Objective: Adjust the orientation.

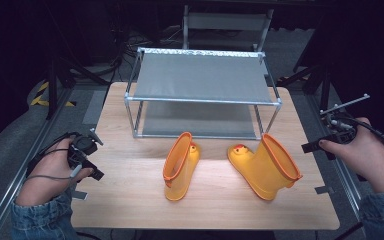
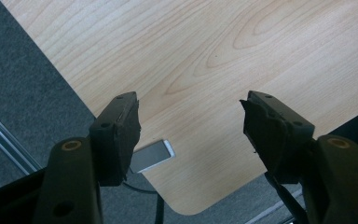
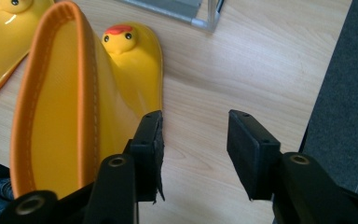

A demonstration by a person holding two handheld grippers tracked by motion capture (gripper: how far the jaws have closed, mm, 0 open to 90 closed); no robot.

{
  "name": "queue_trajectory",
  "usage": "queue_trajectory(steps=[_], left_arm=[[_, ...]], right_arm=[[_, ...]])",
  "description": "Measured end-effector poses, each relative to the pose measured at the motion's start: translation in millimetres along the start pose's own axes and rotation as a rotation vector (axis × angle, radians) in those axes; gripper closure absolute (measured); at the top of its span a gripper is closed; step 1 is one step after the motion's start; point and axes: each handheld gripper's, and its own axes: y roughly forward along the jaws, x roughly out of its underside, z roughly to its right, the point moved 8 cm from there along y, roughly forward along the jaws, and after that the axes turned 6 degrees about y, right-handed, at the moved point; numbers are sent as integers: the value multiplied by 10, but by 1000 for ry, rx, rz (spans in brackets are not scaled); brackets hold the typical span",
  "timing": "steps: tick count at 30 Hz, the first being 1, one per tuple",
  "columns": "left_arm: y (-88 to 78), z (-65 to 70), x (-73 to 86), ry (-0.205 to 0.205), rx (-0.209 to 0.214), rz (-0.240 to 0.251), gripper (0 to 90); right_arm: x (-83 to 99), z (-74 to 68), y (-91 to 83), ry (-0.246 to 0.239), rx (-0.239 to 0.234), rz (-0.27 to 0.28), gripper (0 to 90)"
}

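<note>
Standing on pale wood table (image 1: 130,200), yellow boots (image 1: 267,167), dark room

Looks like a lab or recording studio setup, not anyone's home.

The wooden table (image 1: 130,200) sits on grey carpet with metal rails (image 1: 15,180) running down both lower sides of the frame. Black curtains fill the top and both upper corners, cables (image 1: 135,45) snake across the floor at the upper left, and stand legs (image 1: 55,85) are planted beside yellow-black hazard tape (image 1: 42,97). Probably tripods, but it's too dark to tell.
</note>
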Motion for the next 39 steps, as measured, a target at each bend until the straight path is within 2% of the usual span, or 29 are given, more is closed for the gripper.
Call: queue_trajectory(steps=[2, 4, 6, 7, 14, 15, 16, 18, 19, 21, 22, 24, 26, 32, 35, 39], left_arm=[[-15, 1, -18, 1, -4, 10, 359], [-27, 5, -37, 15, -9, 14, 347], [-15, 36, -54, 36, 7, 19, 341], [-15, 32, -64, 50, -1, 20, 341], [-11, 48, -108, 60, 0, 36, 336], [-13, 43, -110, 75, -1, 33, 334], [-13, 43, -110, 75, -1, 33, 331], [1, 64, -122, 81, 13, 41, 329], [6, 69, -126, 85, 11, 36, 328], [9, 77, -136, 92, 13, 39, 327], [9, 77, -136, 92, 13, 39, 327], [13, 96, -139, 85, 22, 46, 326], [7, 80, -139, 101, 11, 49, 322], [16, 118, -156, 108, 29, 70, 293], [9, 129, -173, 124, 20, 78, 292], [23, 141, -160, 125, 29, 84, 290]], right_arm=[[-7, -35, -8, -8, -1, 5, 560], [-17, -82, -26, -12, -2, 11, 555], [-20, -136, -37, -22, -2, 14, 549], [-21, -171, -42, -24, -3, 14, 548], [-66, -553, -82, -62, -34, 34, 559], [-72, -616, -84, -58, -43, 33, 558], [-72, -616, -84, -58, -43, 33, 558], [-84, -741, -85, -38, -54, 31, 552], [-98, -846, -89, -53, -60, 28, 549], [-118, -950, -87, -65, -71, 28, 545], [-118, -950, -87, -65, -71, 28, 545], [-148, -1095, -66, -100, -80, 22, 537], [-167, -1179, -45, -121, -82, 17, 529], [-213, -1362, 19, -147, -93, 5, 520], [-257, -1536, 92, -174, -122, -6, 516], [-299, -1665, 151, -185, -143, -12, 507]])
